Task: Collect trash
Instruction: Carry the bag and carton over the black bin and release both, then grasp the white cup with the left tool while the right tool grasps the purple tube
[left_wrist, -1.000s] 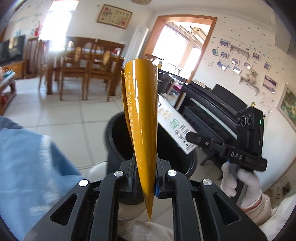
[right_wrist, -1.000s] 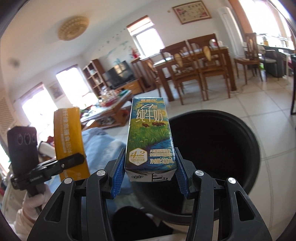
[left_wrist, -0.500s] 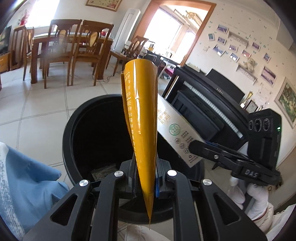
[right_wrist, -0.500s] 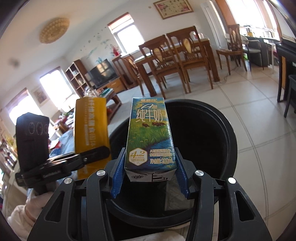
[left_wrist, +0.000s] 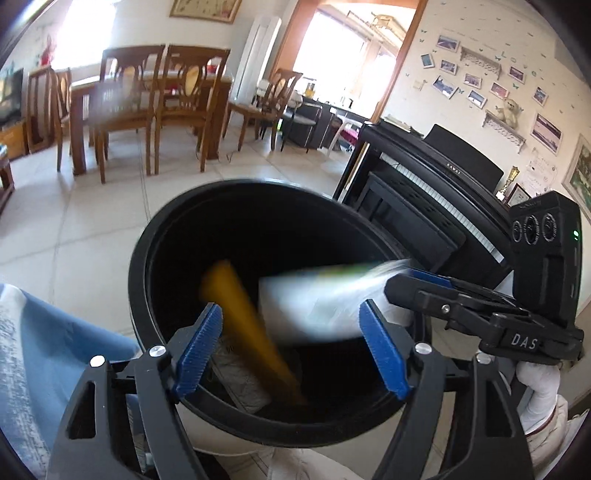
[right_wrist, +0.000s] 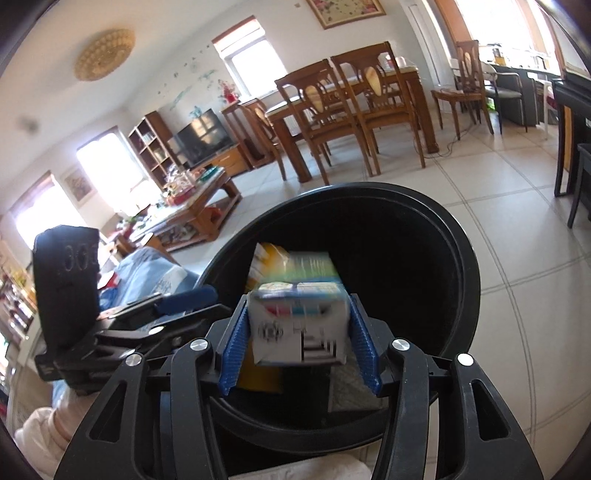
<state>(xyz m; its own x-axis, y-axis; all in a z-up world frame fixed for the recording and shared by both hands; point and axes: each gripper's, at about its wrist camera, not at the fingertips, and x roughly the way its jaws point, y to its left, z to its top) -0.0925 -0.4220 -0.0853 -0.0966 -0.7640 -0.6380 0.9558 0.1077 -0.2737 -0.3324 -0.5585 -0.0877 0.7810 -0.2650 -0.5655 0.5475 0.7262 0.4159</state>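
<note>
Both grippers hang over a black round trash bin (left_wrist: 155, 236) (right_wrist: 461, 258). My left gripper (left_wrist: 291, 345) is open; the yellow packet (left_wrist: 247, 317), blurred, is falling free inside the bin. My right gripper (right_wrist: 299, 343) is open, with gaps beside the milk carton (right_wrist: 299, 325), which is blurred and dropping into the bin. The carton also shows as a white blur in the left wrist view (left_wrist: 314, 306). The yellow packet shows behind the carton in the right wrist view (right_wrist: 267, 258). A grey wrapper (left_wrist: 240, 376) lies in the bin.
The bin stands on a tiled floor (right_wrist: 517, 192). A black piano (left_wrist: 424, 199) is right of it. A wooden dining table with chairs (right_wrist: 351, 107) stands beyond, a coffee table (right_wrist: 195, 206) to the left. Blue cloth (left_wrist: 44, 350) lies at the bin's left.
Both grippers have opened over the bin. The yellow packet has left the left gripper and the milk carton has left the right gripper; both are falling into the bin.
</note>
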